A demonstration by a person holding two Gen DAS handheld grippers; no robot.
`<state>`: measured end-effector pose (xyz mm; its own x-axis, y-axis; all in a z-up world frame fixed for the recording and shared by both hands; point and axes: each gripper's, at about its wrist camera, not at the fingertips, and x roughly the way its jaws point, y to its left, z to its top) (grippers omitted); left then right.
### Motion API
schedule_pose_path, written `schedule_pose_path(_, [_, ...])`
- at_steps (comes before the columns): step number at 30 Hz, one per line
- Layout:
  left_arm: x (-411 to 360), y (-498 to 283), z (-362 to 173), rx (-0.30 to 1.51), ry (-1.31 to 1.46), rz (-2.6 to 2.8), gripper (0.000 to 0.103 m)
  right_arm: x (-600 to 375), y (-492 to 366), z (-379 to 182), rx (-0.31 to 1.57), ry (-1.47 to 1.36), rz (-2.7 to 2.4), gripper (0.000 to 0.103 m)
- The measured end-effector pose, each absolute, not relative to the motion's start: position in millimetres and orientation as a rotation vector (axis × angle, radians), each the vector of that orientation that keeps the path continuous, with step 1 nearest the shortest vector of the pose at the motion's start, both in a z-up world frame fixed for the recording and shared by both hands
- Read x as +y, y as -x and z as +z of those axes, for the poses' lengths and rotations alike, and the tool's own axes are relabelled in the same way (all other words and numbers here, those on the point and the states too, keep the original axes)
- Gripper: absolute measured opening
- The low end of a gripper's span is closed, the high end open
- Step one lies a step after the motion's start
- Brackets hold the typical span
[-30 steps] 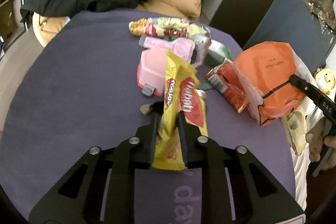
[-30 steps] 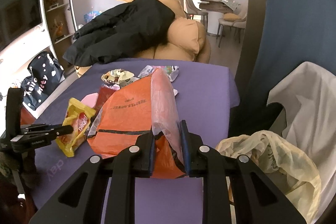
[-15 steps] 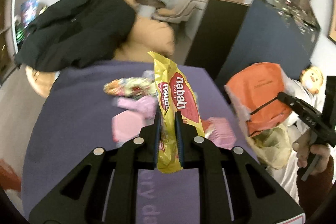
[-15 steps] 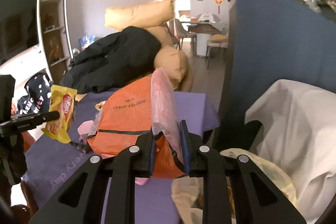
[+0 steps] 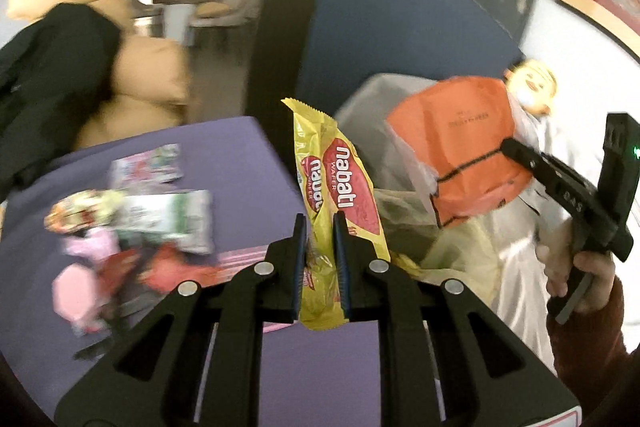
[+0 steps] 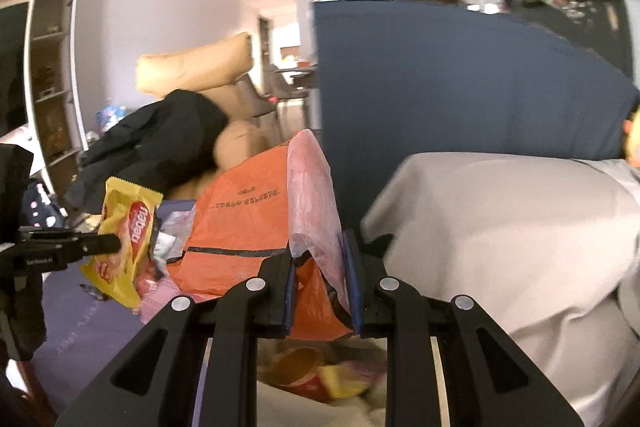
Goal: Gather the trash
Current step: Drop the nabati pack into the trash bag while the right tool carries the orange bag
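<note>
Both pairs of fingers are pinched nearly closed on trash. Low in the middle of the left wrist view, the left gripper clamps a yellow wafer wrapper, which stands upright between the pads, clear of the purple table. In the right wrist view, the right gripper grips an orange bag at bottom centre, its pinkish film rising between the jaws.

More wrappers lie blurred at the left of the left view, on the table. At the right of that view a pale bin liner gapes below the orange bag; the right view's bottom edge shows trash already inside it.

This looks like the carry step: both pieces lifted and heading for the liner. Next, each gripper needs to be over the opening before it lets go, so nothing drops onto the white cloth beside it.
</note>
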<state>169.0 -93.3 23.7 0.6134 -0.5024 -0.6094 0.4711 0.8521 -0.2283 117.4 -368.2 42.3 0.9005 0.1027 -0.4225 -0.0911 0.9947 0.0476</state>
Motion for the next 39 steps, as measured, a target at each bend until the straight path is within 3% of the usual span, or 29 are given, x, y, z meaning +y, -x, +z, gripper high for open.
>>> schedule_pose_path(12, [-202.8, -187.3, -23.4, 0.738, -0.054, -0.748, 0.013, -450.9, -99.3, 39.5, 0.436, -0.018, -0.107, 0.021])
schedule_pose_path(18, [-227.7, -205.3, -58.6, 0.863, -0.061, -0.772, 0.016, -461.4, -101.2, 27.6, 0.465, -0.034, -0.116, 0.021])
schedule_pose_path(22, [-222.7, -210.1, -66.3, 0.907, -0.048, -0.746, 0.035, -457.8, -108.9, 19.9, 0.486, -0.025, -0.103, 0.021])
schedule_pose_path(32, [-163.8, -203.8, -32.8, 0.84, 0.028, -0.636, 0.043, -407.1, -133.3, -16.1, 0.568, 0.081, -0.016, 0.021])
schedule_pose_path(39, [-116.4, -191.7, -30.3, 0.842, 0.049, -0.557, 0.044, -358.1, -166.6, -89.9, 0.816, 0.167, 0.111, 0.021])
